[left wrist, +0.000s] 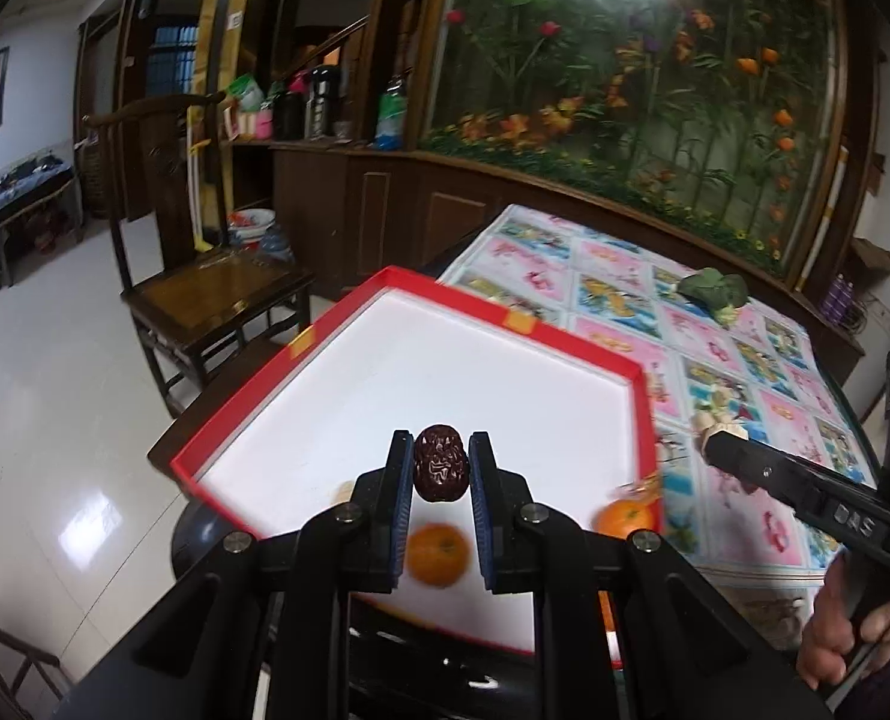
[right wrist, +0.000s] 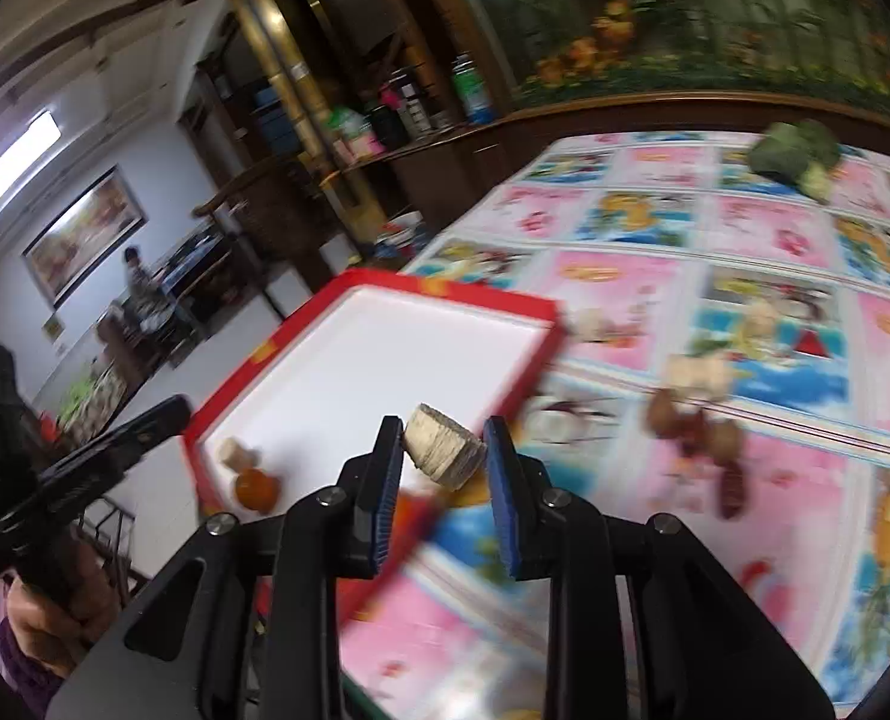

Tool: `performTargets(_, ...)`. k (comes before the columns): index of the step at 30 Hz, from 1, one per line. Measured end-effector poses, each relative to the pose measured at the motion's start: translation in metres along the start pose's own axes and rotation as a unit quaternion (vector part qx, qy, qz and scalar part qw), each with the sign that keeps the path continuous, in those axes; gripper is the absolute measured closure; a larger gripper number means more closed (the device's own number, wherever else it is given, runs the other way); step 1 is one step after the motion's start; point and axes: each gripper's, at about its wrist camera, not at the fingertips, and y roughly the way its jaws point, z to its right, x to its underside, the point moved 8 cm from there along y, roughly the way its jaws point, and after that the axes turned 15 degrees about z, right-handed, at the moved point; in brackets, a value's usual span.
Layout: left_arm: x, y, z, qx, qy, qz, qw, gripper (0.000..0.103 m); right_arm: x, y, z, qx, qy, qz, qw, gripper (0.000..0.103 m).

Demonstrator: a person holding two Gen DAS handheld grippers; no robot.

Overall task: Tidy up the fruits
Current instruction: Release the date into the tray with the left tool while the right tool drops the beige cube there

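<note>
My left gripper [left wrist: 441, 462] is shut on a dark red wrinkled date [left wrist: 440, 463] and holds it above the white inside of a red-rimmed tray [left wrist: 571, 339]. Two oranges lie in the tray, one [left wrist: 437, 554] under the date and one [left wrist: 625, 519] by the right rim. My right gripper [right wrist: 445, 450] is shut on a beige cut chunk [right wrist: 443, 455] above the tray's near right corner [right wrist: 550, 315]. In the right wrist view an orange [right wrist: 257, 487] and a pale piece [right wrist: 233, 453] lie in the tray. The right gripper shows in the left wrist view [left wrist: 722, 441].
The table has a pink cartoon cloth [right wrist: 715, 252]. On it lie a green broccoli [right wrist: 796, 156], brown dates [right wrist: 694, 429] and pale chunks [right wrist: 700, 375]. A wooden chair [left wrist: 204, 294] stands left of the table, and a cabinet [left wrist: 384, 192] behind it.
</note>
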Motion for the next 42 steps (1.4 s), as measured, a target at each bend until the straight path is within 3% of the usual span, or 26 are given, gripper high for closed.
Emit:
performTargets(7, 0.004, 0.01, -0.026, -0.029, 0.014, -0.006, 0.9995, 0.086, 0.036, 0.024, -0.073, -0.065, -0.056, -0.044, 0.995, 0.073)
performTargets(12, 0.011, 0.015, -0.027, -0.024, 0.015, -0.016, 0.9995, 0.086, 0.062, 0.042, -0.08, -0.058, -0.071, -0.077, 0.993, 0.073)
performTargets(26, 0.026, 0.026, -0.028, -0.034, 0.03, -0.049, 0.9977, 0.085, 0.078, 0.06, -0.075, -0.025, -0.096, -0.113, 0.989, 0.073)
performTargets(29, 0.026, 0.026, -0.026, -0.036, 0.037, -0.054, 0.9972, 0.077, 0.076, 0.062, -0.072, -0.017, -0.098, -0.118, 0.988, 0.073)
performTargets(32, 0.027, 0.024, -0.021, -0.032, 0.045, -0.056, 0.9969, 0.049, 0.074, 0.057, -0.069, -0.026, -0.077, -0.115, 0.99, 0.07)
performTargets(34, 0.026, 0.022, -0.018, -0.034, 0.052, -0.054, 0.9966, 0.048, 0.07, 0.05, -0.066, -0.032, -0.067, -0.102, 0.992, 0.055)
performTargets(39, 0.018, 0.016, -0.011, -0.028, 0.05, -0.044, 0.9974, 0.046, 0.05, 0.021, -0.058, -0.05, -0.069, -0.051, 0.995, 0.055)
performTargets(42, 0.014, 0.01, 0.0, -0.017, 0.053, -0.037, 0.9978, 0.042, 0.038, 0.003, -0.036, -0.031, -0.074, -0.025, 0.996, 0.055)
